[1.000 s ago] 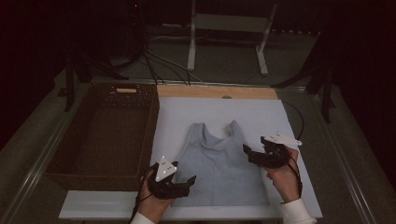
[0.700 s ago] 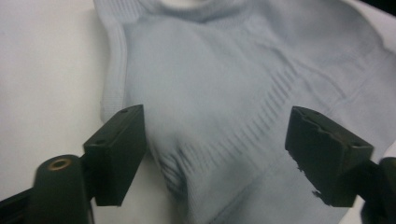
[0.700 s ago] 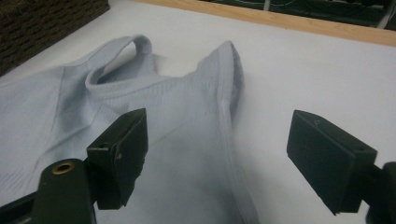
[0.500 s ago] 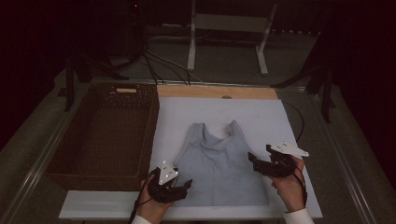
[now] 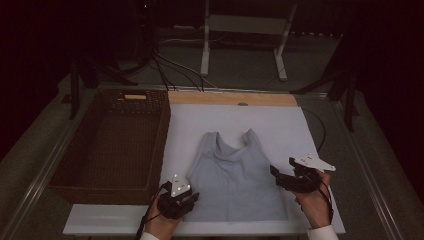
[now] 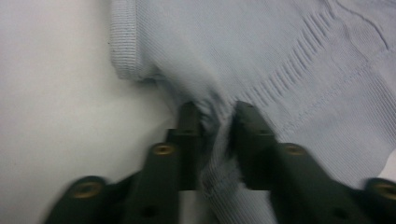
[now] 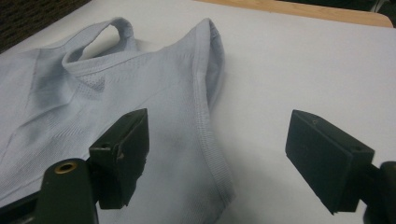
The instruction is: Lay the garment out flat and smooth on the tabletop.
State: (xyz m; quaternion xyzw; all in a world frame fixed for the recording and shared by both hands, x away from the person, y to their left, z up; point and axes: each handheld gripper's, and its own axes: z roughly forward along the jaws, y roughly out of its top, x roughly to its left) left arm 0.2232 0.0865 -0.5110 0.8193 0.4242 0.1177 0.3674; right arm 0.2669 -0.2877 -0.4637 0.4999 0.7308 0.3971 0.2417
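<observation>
Since a second ago my right gripper has slid back toward me along the top's right edge, from beside the armhole to lower down the side. My left gripper has stayed at the near-left corner, and its jaws have just been closing with cloth between them. The top itself lies where it lay.

The mat covers the middle of the table, with the basket at 9 o'clock from the top. The top lies flat at the mat's near centre, its long axis running from 6 to 12 o'clock: hem toward me, straps and neckline pointing away at 12.

In my left gripper view, the jaws stand narrow, pinching a bunched fold of the top just inside its ribbed edge. In my right gripper view, the jaws stand wide apart and grip nothing; they straddle the top's ribbed side edge, one jaw over the cloth, the other over bare mat.
</observation>
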